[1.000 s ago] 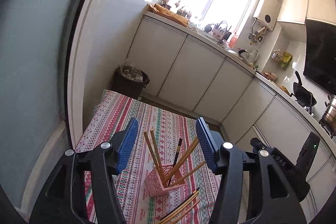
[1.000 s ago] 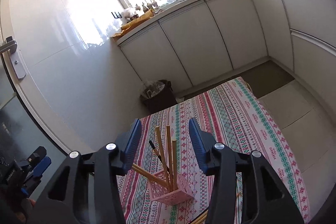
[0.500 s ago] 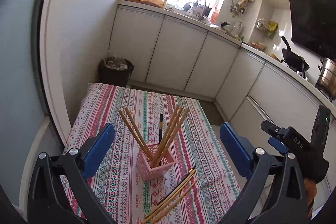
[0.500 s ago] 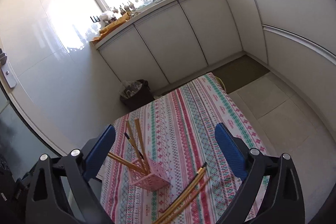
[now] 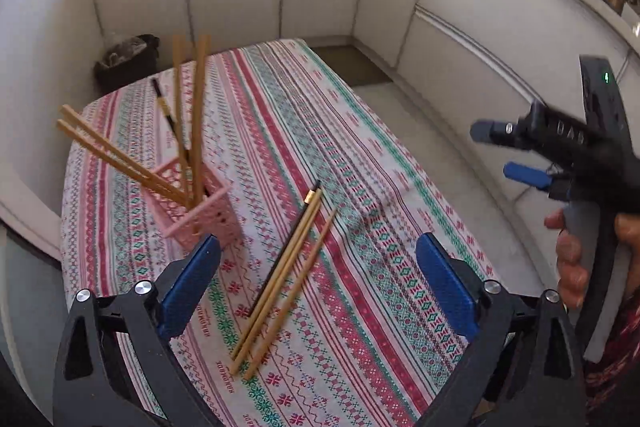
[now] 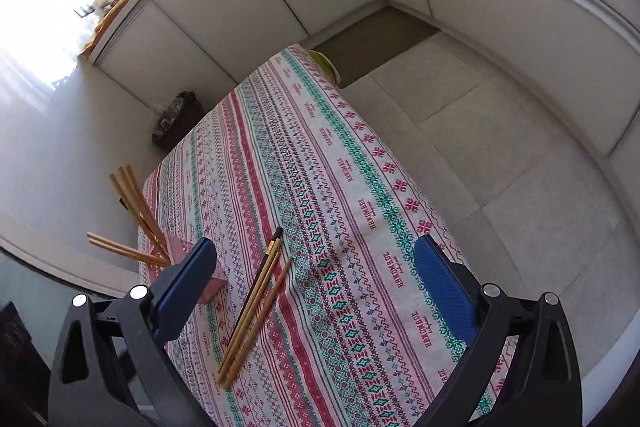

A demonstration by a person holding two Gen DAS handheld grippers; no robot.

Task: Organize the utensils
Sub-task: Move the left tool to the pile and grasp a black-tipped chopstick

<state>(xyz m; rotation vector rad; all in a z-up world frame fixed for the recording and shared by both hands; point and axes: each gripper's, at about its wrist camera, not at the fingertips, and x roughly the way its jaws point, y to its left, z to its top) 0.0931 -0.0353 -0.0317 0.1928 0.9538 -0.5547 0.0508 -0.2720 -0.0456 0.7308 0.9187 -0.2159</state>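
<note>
With both my tongs, left [image 5: 318, 283] and right [image 6: 316, 287], spread wide and empty, their jaws having just been opening, the loose chopsticks [image 5: 280, 283] lie on the counter [image 5: 360, 163] between each pair of pads, long axis running away from me, tilted rightward. Neither hand looks clearly nearer. I count four loose sticks, one dark, and about five more standing in one pink basket [image 5: 200, 211], just left.

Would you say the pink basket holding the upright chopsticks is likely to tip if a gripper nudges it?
Probably yes. The pink basket looks like thin openwork plastic, likely light. The long chopsticks lean far beyond its rim, raising the load. On the tablecloth it may catch rather than slide.
</note>
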